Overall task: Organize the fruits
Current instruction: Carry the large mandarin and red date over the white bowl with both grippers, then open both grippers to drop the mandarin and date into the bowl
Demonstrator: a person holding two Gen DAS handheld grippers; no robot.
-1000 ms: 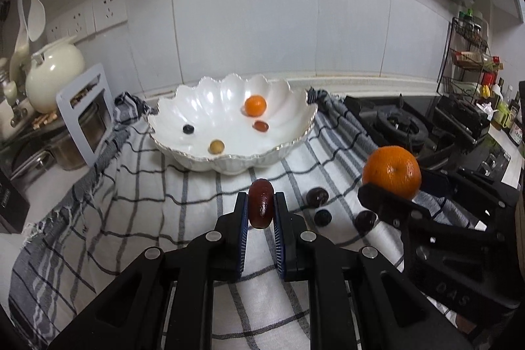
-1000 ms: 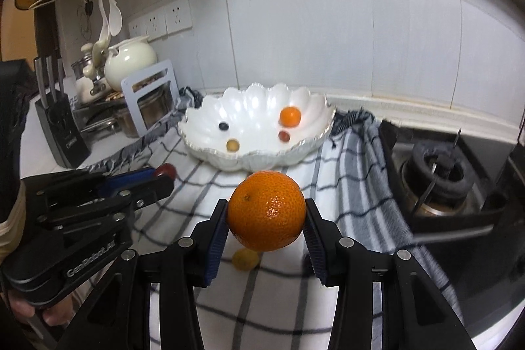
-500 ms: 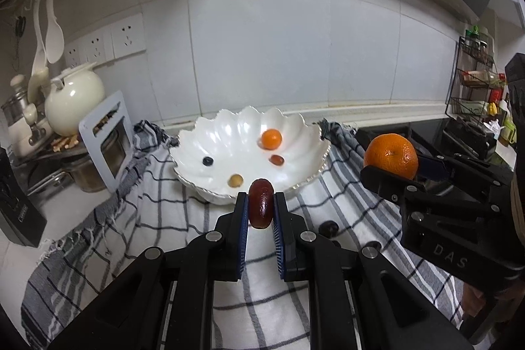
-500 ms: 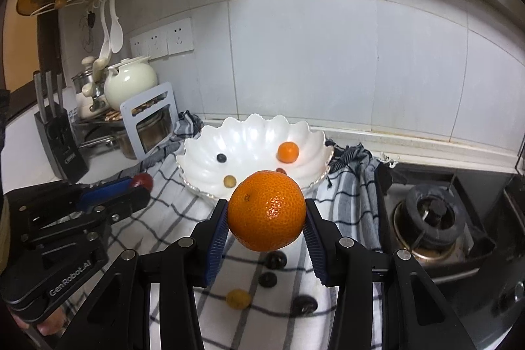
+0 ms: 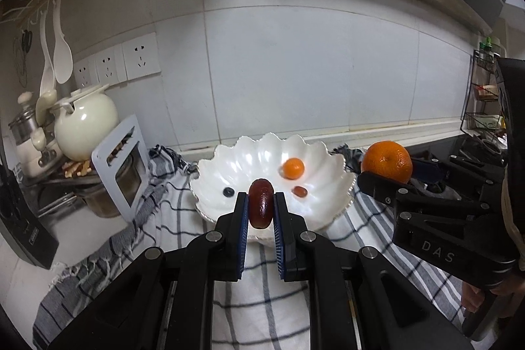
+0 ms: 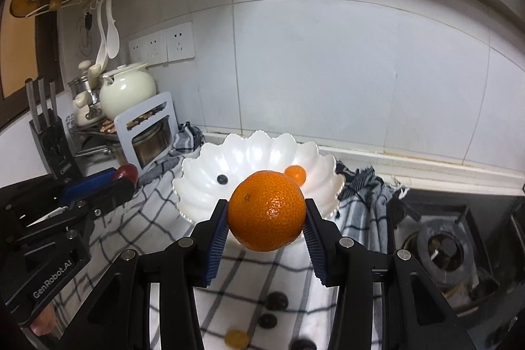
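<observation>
My left gripper [image 5: 261, 205] is shut on a dark red oval fruit [image 5: 261, 206], held in front of the white scalloped bowl [image 5: 334, 182]. My right gripper [image 6: 266, 218] is shut on a large orange [image 6: 266, 210], raised above the checked cloth [image 6: 157, 212] before the same bowl [image 6: 197, 182]. In the bowl lie a small orange fruit [image 5: 293, 168], a blueberry [image 5: 228, 192] and a small red fruit [image 5: 299, 191]. The orange [image 5: 387, 161] shows at the right of the left wrist view. Loose on the cloth lie dark fruits [image 6: 276, 300] and a yellow one [image 6: 236, 338].
A cream kettle [image 5: 85, 127], pots, a white rack [image 5: 121, 166] and a knife block [image 6: 54, 133] stand at the left. Spoons hang on the tiled wall. A gas hob [image 6: 439, 251] lies to the right, with a wire shelf [image 5: 485, 107] beyond it.
Both grippers have risen with their fruits and pulled back, so the bowl looks smaller and lower. The loose fruits on the cloth now show below the right gripper.
</observation>
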